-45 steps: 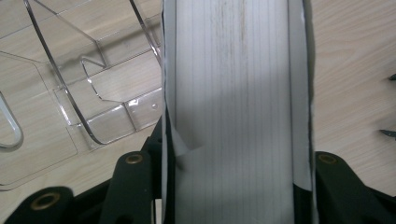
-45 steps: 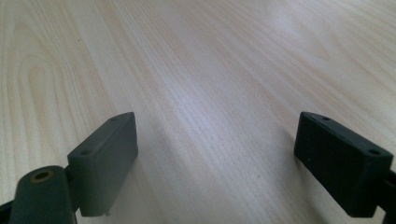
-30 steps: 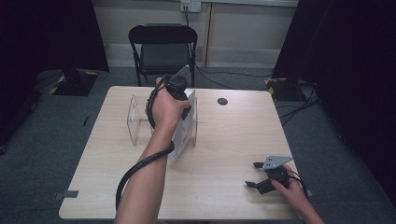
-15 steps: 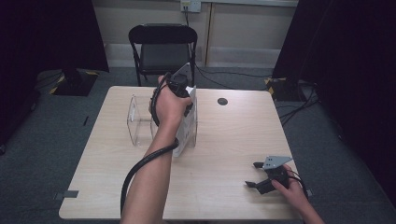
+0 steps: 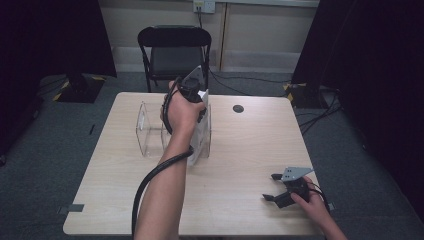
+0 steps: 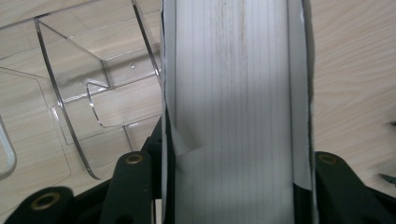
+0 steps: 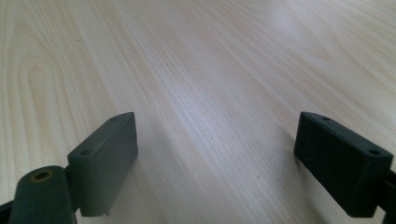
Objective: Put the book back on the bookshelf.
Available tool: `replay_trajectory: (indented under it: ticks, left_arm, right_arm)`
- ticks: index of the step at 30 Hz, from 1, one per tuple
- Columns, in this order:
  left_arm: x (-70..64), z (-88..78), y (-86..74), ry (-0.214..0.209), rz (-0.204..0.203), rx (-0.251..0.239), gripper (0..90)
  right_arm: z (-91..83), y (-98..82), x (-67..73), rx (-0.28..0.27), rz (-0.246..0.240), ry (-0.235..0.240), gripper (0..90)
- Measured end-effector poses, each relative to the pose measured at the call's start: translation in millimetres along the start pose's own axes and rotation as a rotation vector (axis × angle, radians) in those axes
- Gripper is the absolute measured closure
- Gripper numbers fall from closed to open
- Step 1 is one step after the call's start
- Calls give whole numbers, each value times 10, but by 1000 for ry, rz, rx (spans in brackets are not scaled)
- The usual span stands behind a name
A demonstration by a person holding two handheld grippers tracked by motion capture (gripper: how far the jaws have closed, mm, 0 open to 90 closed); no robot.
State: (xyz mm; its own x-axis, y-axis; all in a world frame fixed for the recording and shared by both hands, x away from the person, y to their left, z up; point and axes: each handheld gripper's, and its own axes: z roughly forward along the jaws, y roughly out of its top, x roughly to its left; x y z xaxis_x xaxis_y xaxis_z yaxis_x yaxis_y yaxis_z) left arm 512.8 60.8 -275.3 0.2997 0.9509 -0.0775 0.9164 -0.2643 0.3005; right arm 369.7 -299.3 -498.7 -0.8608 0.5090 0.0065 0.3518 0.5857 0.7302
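A thick book (image 5: 202, 136) with white page edges (image 6: 233, 93) stands upright on the wooden table (image 5: 250, 145), against the right side of a clear acrylic stand (image 5: 149, 131). My left gripper (image 5: 198, 104) comes down on the book from above, and its black jaws press on both covers. In the left gripper view, the stand's clear panels (image 6: 88, 93) lie to the left of the book. My right gripper (image 5: 270, 187) rests at the table's front right, well away from the book. Its jaws (image 7: 215, 158) stand open over bare wood.
A black folding chair (image 5: 174, 50) stands behind the table's far edge. A small dark round cap (image 5: 238, 108) sits in the tabletop at the back right. Cables lie on the floor at the right, and dark curtains hang on both sides.
My left hand and the book have edged slightly to the right and away. The right gripper has kept still.
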Motion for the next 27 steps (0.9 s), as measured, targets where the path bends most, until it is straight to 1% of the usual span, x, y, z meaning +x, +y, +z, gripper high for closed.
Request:
replay_trajectory:
  ticks: [2,3,4,5,9,11,12,18,20,27]
  left_arm:
    - [-2,1,9,2,-3,-5,536]
    - [-5,3,12,3,-12,-7,535]
    - [-2,4,15,4,-11,-10,535]
    - [-6,11,17,6,-18,-14,535]
    - [-2,24,29,9,-24,-10,535]
    - [0,34,30,12,-37,-14,535]
    - [8,34,33,11,-33,-9,535]
    - [-11,58,48,27,-60,-16,535]
    - [-12,70,55,26,-61,-17,535]
    - [-29,102,92,44,-70,-10,535]
  right_arm:
    - [0,0,0,0,0,0,129]
    - [0,0,0,0,0,0,129]
    - [0,0,0,0,0,0,130]
    - [0,0,0,0,0,0,130]
    - [0,0,0,0,0,0,130]
    - [0,0,1,0,0,0,130]
    - [0,0,1,0,0,0,129]
    - [0,0,1,1,1,0,129]
    - [1,0,0,-1,-1,0,129]
    - [0,0,1,0,0,0,129]
